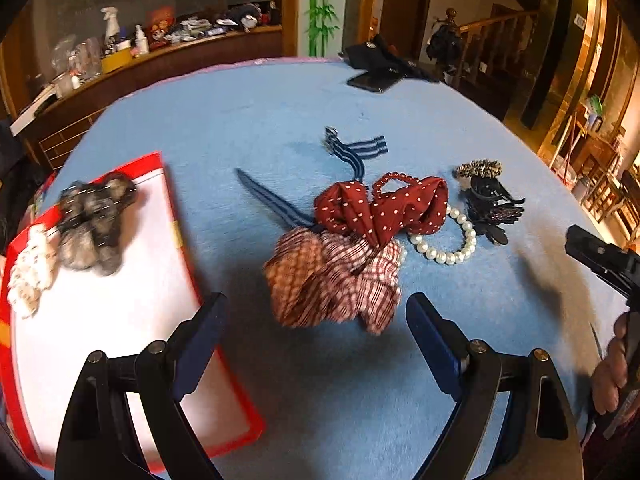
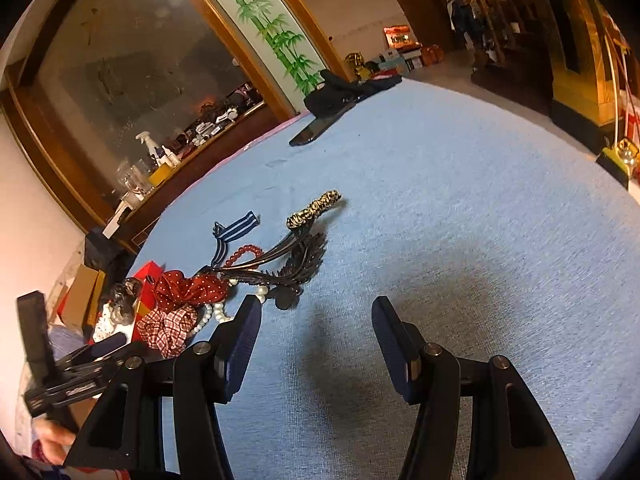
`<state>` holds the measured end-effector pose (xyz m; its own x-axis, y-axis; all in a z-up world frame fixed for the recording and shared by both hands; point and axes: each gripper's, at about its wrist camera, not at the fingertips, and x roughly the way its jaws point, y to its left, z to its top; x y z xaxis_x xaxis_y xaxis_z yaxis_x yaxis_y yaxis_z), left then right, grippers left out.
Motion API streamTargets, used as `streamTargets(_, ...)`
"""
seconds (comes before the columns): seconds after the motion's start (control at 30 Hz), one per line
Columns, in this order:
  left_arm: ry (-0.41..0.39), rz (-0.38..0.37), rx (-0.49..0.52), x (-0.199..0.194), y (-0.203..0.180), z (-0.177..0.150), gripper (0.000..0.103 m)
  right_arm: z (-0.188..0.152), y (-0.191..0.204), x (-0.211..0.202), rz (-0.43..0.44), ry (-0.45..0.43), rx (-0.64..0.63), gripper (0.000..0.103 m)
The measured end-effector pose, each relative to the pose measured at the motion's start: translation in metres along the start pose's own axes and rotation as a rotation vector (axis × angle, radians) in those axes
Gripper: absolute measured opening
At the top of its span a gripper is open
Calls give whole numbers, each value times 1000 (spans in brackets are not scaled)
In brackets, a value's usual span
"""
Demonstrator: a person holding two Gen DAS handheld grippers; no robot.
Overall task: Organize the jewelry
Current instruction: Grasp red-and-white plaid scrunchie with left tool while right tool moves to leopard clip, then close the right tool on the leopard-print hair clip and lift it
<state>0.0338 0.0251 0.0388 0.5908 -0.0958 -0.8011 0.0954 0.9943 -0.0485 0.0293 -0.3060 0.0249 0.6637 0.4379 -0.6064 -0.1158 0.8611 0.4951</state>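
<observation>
On the blue cloth lies a heap of hair pieces. A red-and-white checked scrunchie [image 1: 336, 280] [image 2: 168, 326] sits just beyond my left gripper [image 1: 316, 316], which is open and empty. Behind it lie a red dotted bow [image 1: 384, 210] [image 2: 188, 288], a white pearl bracelet [image 1: 448, 244], a red bead bracelet [image 1: 394, 180], a navy striped ribbon [image 1: 352, 152] [image 2: 234, 232] and black claw clips [image 1: 490, 204] [image 2: 292, 268] with a leopard clip [image 2: 316, 208]. A red-rimmed white tray [image 1: 120, 312] on the left holds a grey furry scrunchie [image 1: 94, 220] and a white lacy one [image 1: 30, 276]. My right gripper [image 2: 316, 320] is open over bare cloth.
A black phone [image 1: 372, 80] [image 2: 316, 130] and a dark bag [image 1: 388, 58] lie at the table's far edge. A wooden sideboard [image 1: 120, 64] with bottles stands behind. The right gripper's body [image 1: 600, 260] and a hand [image 1: 612, 368] show at the right of the left wrist view.
</observation>
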Motion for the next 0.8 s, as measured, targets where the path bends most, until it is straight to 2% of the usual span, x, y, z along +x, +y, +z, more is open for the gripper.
streamTargets(0.1, 12, 21, 17, 19, -9, 8, 86, 1, -3, 1, 13, 8, 14, 62)
streamTargets(0.2, 40, 25, 16, 35, -17, 12, 31, 1, -2, 1, 14, 5, 12, 62)
streamTargets(0.3, -11, -2, 11, 29, -23, 9, 13, 0, 0, 0, 10, -2, 8, 62)
streamTargets(0.47, -210, -65, 10, -5, -30, 5, 13, 1, -1, -2, 1, -8, 18, 62)
streamTargets(0.53, -278, -79, 11, -14, -29, 5, 13, 3, -2, 1, -9, 18, 30, 62)
streamTargets(0.7, -331, -87, 11, -23, -23, 5, 13, 31, 1, 2, 36, 75, 102, 63)
streamTargets(0.8, -338, -96, 6, -26, -17, 5, 13, 55, 11, 12, -23, 75, 102, 66)
